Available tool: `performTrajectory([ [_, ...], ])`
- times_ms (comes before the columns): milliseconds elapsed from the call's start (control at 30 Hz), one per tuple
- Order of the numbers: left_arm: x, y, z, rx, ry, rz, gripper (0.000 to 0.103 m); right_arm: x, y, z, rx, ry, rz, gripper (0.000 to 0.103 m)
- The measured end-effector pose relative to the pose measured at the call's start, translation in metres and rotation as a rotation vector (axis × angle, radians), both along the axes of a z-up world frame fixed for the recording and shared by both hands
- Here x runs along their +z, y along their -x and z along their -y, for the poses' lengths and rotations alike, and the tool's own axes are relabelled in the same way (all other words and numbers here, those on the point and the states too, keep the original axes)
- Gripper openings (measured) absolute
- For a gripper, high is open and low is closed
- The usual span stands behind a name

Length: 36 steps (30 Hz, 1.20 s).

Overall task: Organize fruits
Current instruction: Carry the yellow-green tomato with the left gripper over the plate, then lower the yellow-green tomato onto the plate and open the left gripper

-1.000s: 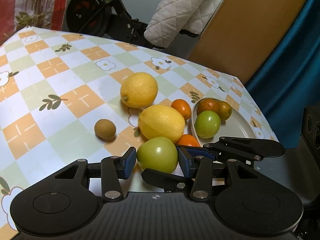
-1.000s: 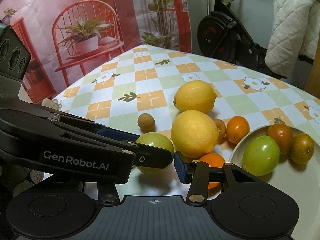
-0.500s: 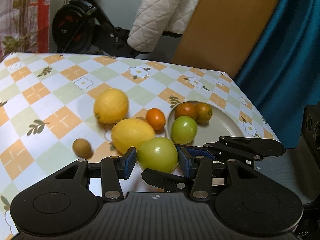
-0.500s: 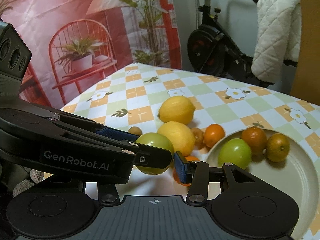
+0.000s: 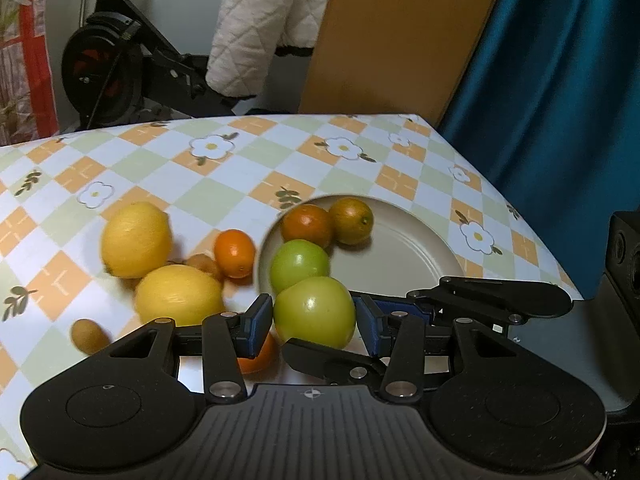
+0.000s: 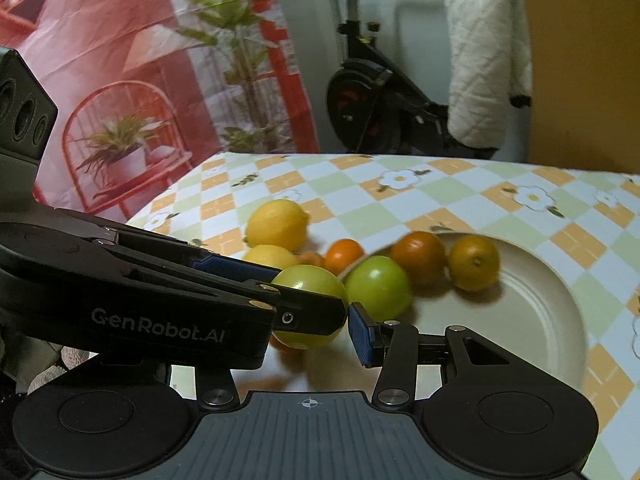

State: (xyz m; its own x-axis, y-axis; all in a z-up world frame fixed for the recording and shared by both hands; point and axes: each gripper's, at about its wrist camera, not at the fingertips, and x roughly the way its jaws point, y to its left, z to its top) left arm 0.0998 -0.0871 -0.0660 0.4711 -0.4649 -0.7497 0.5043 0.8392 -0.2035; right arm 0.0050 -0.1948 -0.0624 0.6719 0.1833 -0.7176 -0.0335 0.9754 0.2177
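My left gripper (image 5: 314,318) is shut on a green fruit (image 5: 315,311) and holds it above the near rim of a beige plate (image 5: 404,248). The plate holds another green fruit (image 5: 299,265) and two dark orange fruits (image 5: 307,222). In the right wrist view the held green fruit (image 6: 308,280) sits in the left gripper's black fingers, just left of my right gripper's one visible blue pad (image 6: 360,338). The right gripper's other finger is hidden behind the left gripper. Two lemons (image 5: 136,239), a small orange (image 5: 234,253) and a kiwi (image 5: 87,335) lie left of the plate.
The checked tablecloth (image 5: 224,184) ends at the right by a blue curtain (image 5: 560,80). An exercise bike (image 5: 116,72) with a white quilted cloth (image 5: 264,28) and a wooden panel (image 5: 392,36) stand behind the table. Another orange (image 5: 258,354) lies under the left gripper.
The left gripper has lifted the green fruit off the table and carried it right, to the plate's near rim. Both views have risen and swung toward the plate.
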Motion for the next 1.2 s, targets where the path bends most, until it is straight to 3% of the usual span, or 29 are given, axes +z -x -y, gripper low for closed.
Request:
performTrajectory([
  [467, -0.017, -0.011, 0.020, -0.011, -0.041, -0.025, 0.047, -0.019, 0.001, 0.020, -0.054, -0.043, -0.036, 0.041],
  [1200, -0.013, -0.008, 0.019, 0.008, -0.042, 0.001, 0.047, -0.017, 0.000, 0.021, -0.082, -0.022, -0.043, 0.041],
])
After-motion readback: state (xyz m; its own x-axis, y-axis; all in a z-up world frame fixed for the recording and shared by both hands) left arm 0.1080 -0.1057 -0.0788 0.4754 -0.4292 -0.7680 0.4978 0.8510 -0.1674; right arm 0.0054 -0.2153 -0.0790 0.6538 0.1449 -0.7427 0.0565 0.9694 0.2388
